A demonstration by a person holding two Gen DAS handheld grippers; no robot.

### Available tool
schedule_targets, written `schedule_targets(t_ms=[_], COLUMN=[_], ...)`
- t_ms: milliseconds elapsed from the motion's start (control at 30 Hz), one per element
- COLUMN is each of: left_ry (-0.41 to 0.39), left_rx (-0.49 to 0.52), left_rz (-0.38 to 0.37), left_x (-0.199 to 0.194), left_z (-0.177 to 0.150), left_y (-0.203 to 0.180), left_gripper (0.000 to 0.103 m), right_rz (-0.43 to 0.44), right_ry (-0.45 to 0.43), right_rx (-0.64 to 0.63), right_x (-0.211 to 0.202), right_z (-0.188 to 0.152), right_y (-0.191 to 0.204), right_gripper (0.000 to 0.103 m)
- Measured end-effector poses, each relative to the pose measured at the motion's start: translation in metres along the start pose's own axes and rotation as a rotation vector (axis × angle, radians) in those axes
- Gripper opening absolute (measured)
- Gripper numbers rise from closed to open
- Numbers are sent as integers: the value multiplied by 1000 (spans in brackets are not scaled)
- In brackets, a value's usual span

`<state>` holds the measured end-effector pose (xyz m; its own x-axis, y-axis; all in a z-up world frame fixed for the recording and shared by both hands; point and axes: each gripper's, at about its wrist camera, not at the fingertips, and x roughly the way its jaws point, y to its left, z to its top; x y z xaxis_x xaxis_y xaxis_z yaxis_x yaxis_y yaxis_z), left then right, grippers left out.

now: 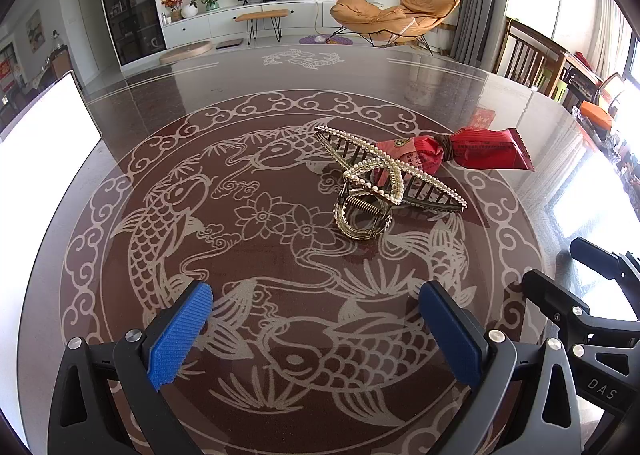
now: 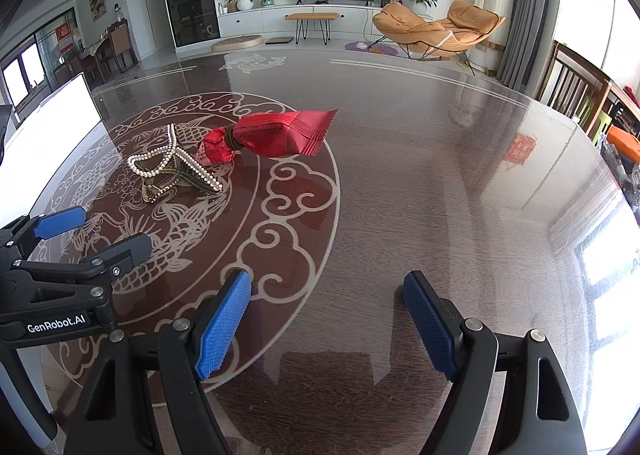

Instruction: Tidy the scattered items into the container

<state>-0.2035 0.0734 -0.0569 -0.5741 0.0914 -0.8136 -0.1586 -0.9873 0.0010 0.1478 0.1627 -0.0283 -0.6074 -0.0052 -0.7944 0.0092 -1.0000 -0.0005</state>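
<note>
"GenRobot.AI" marks the left claw (image 2: 92,227); "DAS" marks the right claw (image 2: 326,319). Both gape wide, holding nothing. The pearl hair clip (image 1: 384,185) touches the red snack packet (image 1: 460,153) mid-bench (image 1: 400,79), glossy, koi-patterned. White container (image 1: 44,123) at left edge.

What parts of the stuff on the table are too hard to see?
- White container: cut off by the left edge in both wrist views and glared out; its inside is unseen.
- Red snack packet: the print is too small to read, and the hair claw covers its near end in the left wrist view.
- Dark band around the packet: too small to identify.
- Right gripper: empty, with its fingers apart.
</note>
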Motion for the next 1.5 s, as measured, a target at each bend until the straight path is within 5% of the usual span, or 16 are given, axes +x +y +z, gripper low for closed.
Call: schedule_targets(t_ms=[1500], left_ry=[0], left_rx=[0], left_rz=[0], left_x=[0], left_z=[0], left_y=[0], left_gripper=[103], right_rz=[0], right_ry=[1], right_rx=[0], right_x=[-3], right_z=[2], right_y=[0], right_gripper=[80])
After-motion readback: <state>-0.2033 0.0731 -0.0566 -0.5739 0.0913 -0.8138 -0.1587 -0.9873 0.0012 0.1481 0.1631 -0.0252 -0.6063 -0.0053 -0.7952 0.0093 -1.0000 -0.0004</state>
